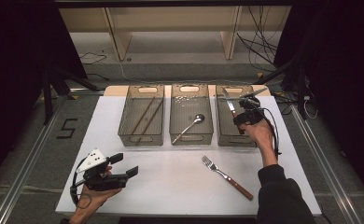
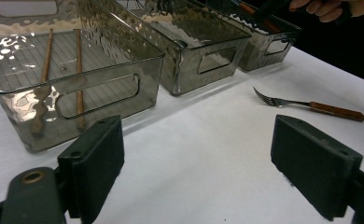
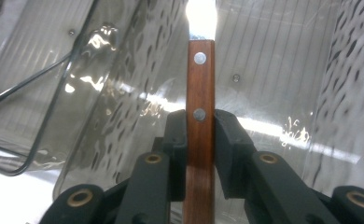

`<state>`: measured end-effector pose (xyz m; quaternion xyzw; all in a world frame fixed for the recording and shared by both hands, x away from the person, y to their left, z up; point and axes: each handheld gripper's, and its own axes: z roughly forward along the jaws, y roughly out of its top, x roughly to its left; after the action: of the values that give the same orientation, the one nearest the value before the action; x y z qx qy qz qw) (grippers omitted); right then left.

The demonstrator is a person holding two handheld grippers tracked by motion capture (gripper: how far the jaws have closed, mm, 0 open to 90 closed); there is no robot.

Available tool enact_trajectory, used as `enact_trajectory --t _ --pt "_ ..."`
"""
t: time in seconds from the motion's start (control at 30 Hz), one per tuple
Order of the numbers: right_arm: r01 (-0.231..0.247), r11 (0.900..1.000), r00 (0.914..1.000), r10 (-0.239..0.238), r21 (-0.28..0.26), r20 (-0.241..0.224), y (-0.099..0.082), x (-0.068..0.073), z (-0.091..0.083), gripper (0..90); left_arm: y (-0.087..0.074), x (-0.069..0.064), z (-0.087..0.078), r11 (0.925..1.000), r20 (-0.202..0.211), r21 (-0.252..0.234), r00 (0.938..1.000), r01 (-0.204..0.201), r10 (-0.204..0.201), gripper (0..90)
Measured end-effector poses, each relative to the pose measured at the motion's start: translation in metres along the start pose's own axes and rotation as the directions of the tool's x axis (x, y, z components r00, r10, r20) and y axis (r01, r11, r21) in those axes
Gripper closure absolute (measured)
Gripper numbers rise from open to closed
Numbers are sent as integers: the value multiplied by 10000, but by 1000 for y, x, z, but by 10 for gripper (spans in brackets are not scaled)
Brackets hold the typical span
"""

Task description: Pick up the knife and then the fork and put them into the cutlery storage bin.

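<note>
My right gripper (image 1: 242, 120) (image 3: 200, 135) is shut on the wooden handle of a knife (image 3: 199, 84), whose blade (image 1: 228, 102) points away over the right clear bin (image 1: 221, 135). My left gripper (image 1: 125, 164) (image 2: 196, 163) rests open near the table's front left, nothing between its pads. A wooden-handled fork (image 1: 227, 177) (image 2: 311, 105) lies on the white tabletop at the front right. The middle bin (image 1: 191, 137) (image 2: 203, 56) holds a spoon (image 1: 188, 126). Two wooden chopsticks (image 1: 145, 116) (image 2: 47, 56) lie in the left bin (image 1: 140, 138) (image 2: 101, 91).
The three clear bins stand side by side at the back of the white table (image 1: 180, 186). Behind them a wooden shelf frame (image 1: 171, 28) and cables (image 1: 259, 46) sit on the floor. A person's sleeve (image 1: 283, 196) comes in at the front right.
</note>
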<state>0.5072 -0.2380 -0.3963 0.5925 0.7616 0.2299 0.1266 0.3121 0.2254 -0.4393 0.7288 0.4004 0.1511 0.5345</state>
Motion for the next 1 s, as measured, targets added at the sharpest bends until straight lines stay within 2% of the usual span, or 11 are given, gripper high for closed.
enact_trajectory --t 0.27,0.37,0.47,0.77,0.9,1.0 --pt "-123 9997 9999 125 225 -113 -2 1 7 752 0 0 0 10000 49 41 10000 -48 47 169" --pt "-207 9991 9983 228 382 -539 -2 1 10 634 0 0 0 10000 66 72 10000 -37 36 166" --pt "-151 9996 9958 172 243 -902 -2 1 7 590 0 0 0 10000 61 78 10000 -37 36 166" --pt "110 9993 9924 -154 -363 -1221 -6 3 -9 500 0 -1 0 10000 85 80 10000 -17 16 165" --pt "288 9975 9914 -368 -649 -1259 -10 4 -19 469 0 -1 1 10000 87 75 10000 -14 13 165" --pt "361 9945 9881 -502 -981 -1453 -12 4 -25 437 0 -1 1 10000 109 52 9999 -14 13 165"
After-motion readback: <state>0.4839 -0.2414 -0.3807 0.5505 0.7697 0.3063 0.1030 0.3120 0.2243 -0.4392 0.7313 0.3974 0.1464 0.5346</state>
